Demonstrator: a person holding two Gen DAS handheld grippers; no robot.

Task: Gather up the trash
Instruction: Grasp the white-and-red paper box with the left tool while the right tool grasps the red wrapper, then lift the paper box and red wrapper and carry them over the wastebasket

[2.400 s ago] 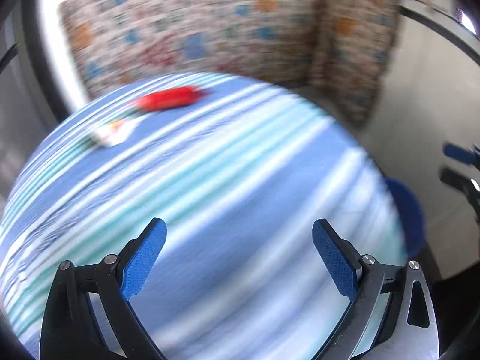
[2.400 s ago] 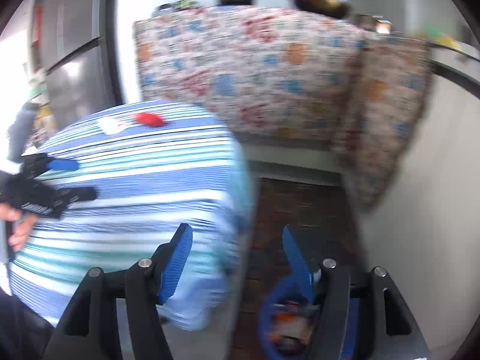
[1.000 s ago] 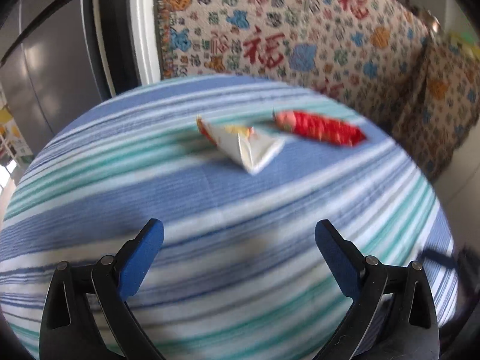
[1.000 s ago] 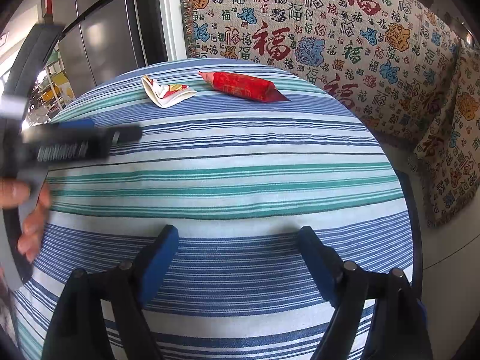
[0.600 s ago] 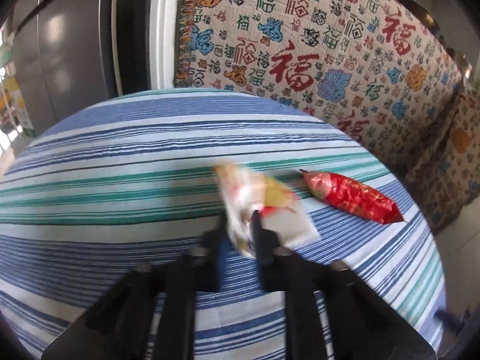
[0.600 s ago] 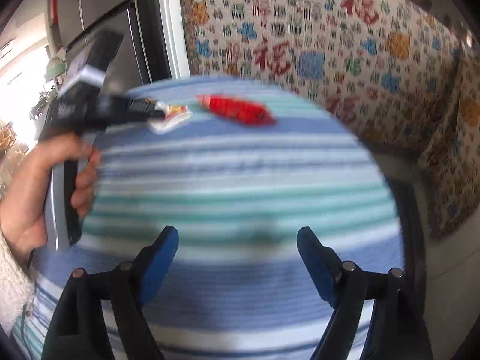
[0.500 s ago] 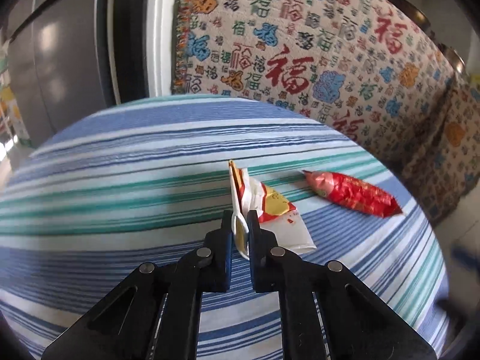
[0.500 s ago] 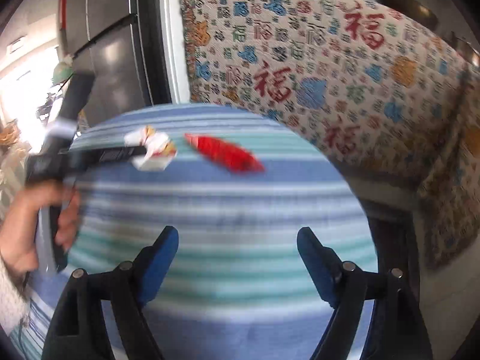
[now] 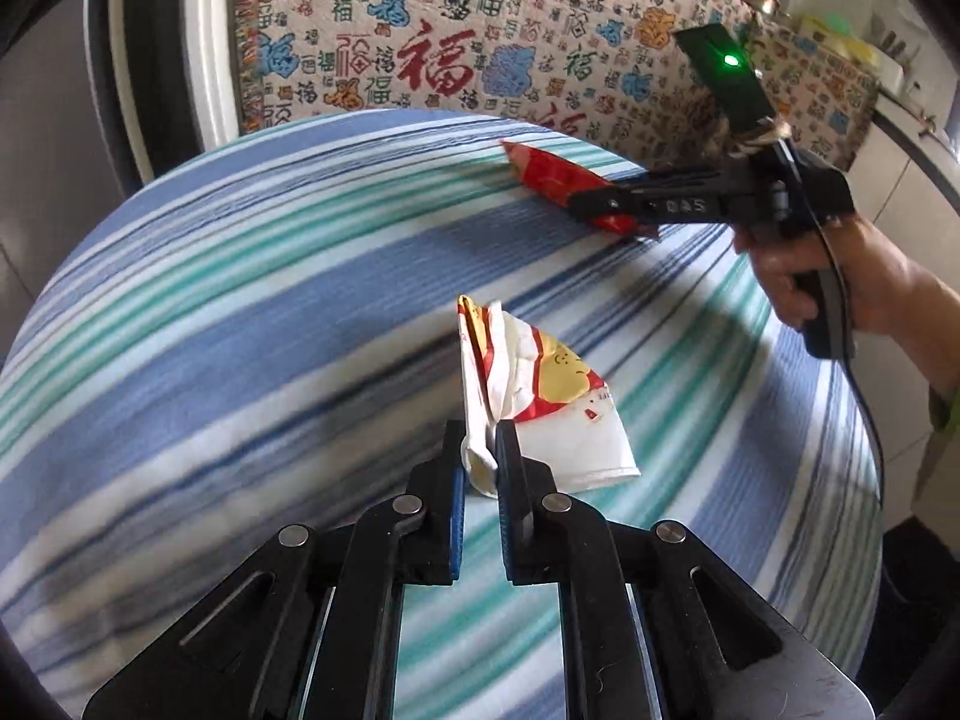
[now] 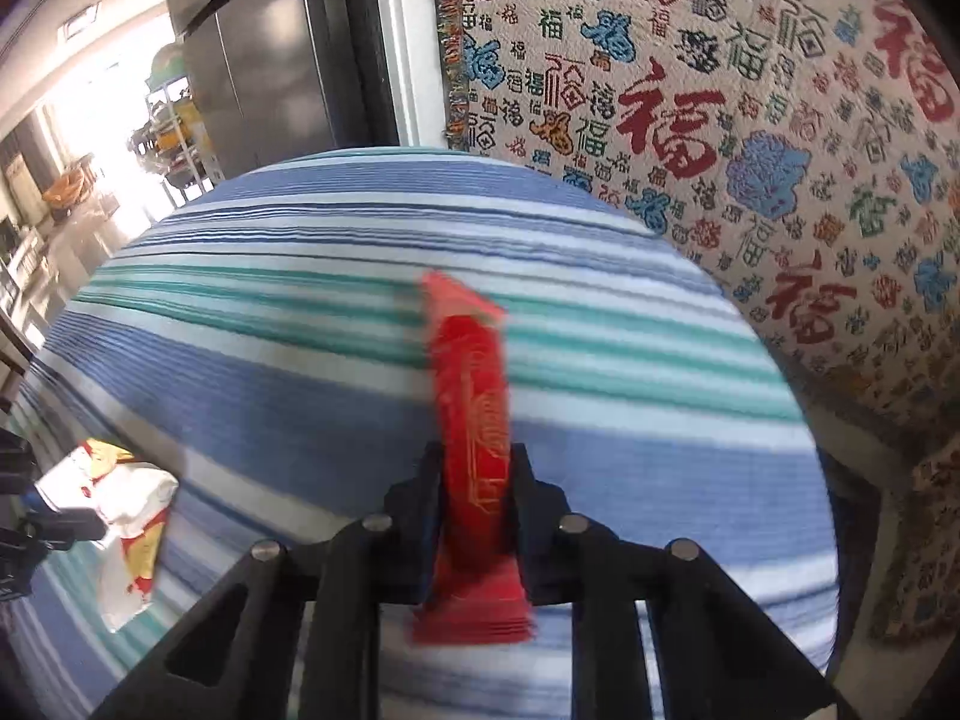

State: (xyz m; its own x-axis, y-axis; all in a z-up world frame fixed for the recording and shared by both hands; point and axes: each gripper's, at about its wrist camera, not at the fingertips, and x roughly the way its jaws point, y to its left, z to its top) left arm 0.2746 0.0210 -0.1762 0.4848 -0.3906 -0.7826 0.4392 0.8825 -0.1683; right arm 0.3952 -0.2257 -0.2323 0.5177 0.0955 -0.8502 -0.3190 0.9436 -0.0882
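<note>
Over the table's (image 9: 252, 276) middle, my left gripper (image 9: 480, 450) pinches the crumpled white wrapper (image 9: 540, 408) by its near edge, the rest of it hanging out past the fingertips above the striped cloth. Toward the far right edge, my right gripper (image 10: 474, 468) is pressed onto the red packet (image 10: 471, 414), which sticks out forward between the fingers.
</note>
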